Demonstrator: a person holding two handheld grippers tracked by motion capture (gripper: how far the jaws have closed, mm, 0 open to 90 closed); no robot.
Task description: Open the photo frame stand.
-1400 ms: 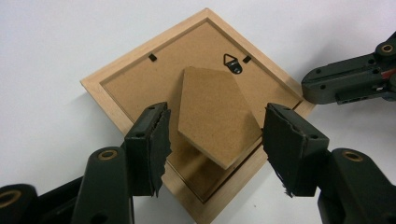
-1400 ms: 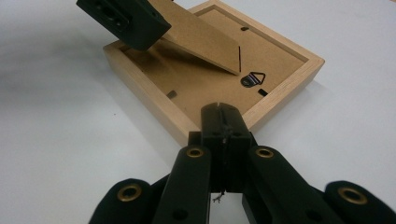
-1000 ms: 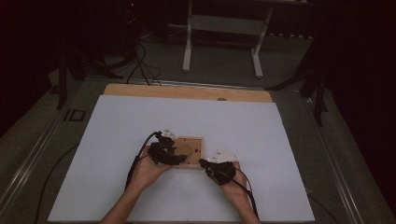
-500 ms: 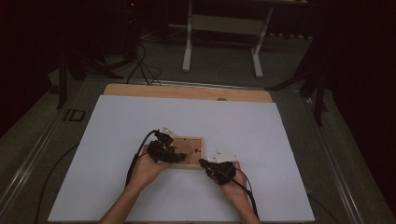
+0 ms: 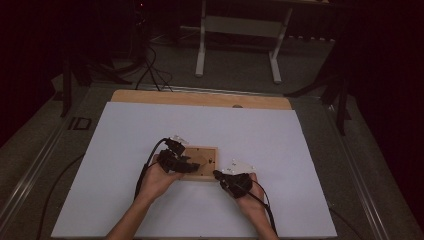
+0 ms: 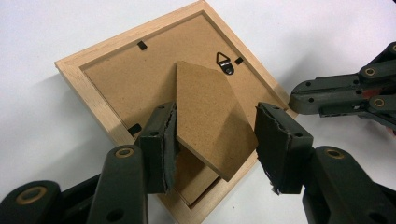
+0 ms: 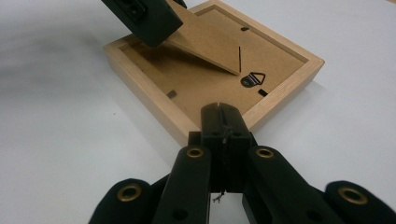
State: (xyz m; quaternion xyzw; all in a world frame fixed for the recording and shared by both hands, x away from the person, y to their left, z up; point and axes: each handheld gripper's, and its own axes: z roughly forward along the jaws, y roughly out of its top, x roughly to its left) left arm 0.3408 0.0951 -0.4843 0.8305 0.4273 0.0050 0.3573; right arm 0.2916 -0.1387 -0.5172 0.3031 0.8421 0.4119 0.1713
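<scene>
While face-down, frame [image 6: 140, 88] between hand-held gripper [image 6: 215, 144] jaws

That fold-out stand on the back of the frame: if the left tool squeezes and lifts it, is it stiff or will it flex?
The stand looks like thin fibreboard, flat and straight-edged, so it is probably stiff but could snap at its hinge. It already angles up off the picture frame, so it likely pivots easily. The frame looks light and may slide on the smooth white table.

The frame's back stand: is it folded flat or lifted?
Lifted: the stand tilts up off the picture frame backing, its free end between the open left gripper.
</scene>
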